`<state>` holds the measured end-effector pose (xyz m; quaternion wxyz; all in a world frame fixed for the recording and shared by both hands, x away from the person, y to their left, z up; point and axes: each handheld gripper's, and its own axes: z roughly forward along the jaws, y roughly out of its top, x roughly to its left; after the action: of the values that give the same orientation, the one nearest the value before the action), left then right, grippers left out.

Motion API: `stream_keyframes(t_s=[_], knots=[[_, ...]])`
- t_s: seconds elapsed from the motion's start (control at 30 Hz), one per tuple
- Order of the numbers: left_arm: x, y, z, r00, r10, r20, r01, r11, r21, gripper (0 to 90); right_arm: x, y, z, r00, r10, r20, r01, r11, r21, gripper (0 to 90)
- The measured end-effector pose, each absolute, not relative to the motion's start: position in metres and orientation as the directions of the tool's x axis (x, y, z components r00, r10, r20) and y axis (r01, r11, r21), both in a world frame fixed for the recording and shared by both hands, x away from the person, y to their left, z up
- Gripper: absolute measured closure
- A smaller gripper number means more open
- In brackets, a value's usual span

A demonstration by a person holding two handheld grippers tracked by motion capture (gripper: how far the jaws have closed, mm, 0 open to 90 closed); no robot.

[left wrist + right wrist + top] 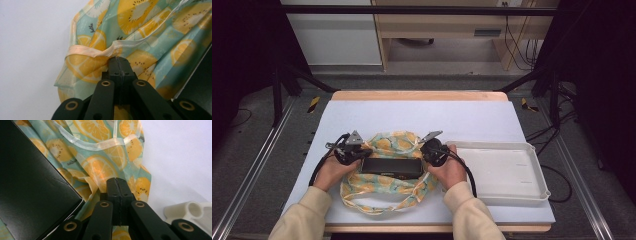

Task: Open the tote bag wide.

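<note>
A: Both hands are at the cloth [384, 185] now. The left gripper [119, 60] has its jaws pressed together, pinching the fruit-print fabric just under the pale trim [100, 51].

B: And the right gripper [117, 181] is the same, clamped on a fold beside the black box [392, 166].

A: The box lies on the middle of the cloth, on the white mat [462, 120].

B: It looks like early wrapping to me: nothing is folded over the box yet. The tray [539, 187] sits to the right.

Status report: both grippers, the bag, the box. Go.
Left gripper, right gripper shut on fruit-print bag. Black box on bag. White tray right, apart.
</note>
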<state>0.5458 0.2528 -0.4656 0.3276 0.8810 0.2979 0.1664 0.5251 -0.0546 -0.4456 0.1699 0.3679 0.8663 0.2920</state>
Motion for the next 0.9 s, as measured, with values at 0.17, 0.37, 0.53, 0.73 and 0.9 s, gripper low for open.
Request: stream_keyframes(t_s=[0.17, 0.37, 0.53, 0.73, 0.9], knots=[[0.546, 0.253, -0.466, 0.767, 0.634, 0.098, 0.417, -0.609, 0.675, 90.0, 0.527, -0.054, -0.449, -0.667, 0.741, -0.072, 0.554, 0.558, 0.618, 90.0], [0.543, 0.254, -0.462, 0.767, 0.635, 0.097, 0.414, -0.603, 0.682, 90.0, 0.526, -0.056, -0.446, -0.669, 0.74, -0.068, 0.548, 0.553, 0.628, 90.0], [0.538, 0.256, -0.454, 0.763, 0.64, 0.094, 0.405, -0.585, 0.703, 90.0, 0.52, -0.063, -0.436, -0.668, 0.742, -0.062, 0.522, 0.526, 0.672, 90.0], [0.529, 0.257, -0.442, 0.761, 0.643, 0.087, 0.388, -0.558, 0.734, 90.0, 0.506, -0.072, -0.421, -0.672, 0.739, -0.052, 0.479, 0.487, 0.73, 90.0], [0.523, 0.256, -0.434, 0.766, 0.637, 0.091, 0.372, -0.553, 0.746, 90.0, 0.498, -0.075, -0.417, -0.682, 0.73, -0.042, 0.462, 0.475, 0.749, 90.0]])
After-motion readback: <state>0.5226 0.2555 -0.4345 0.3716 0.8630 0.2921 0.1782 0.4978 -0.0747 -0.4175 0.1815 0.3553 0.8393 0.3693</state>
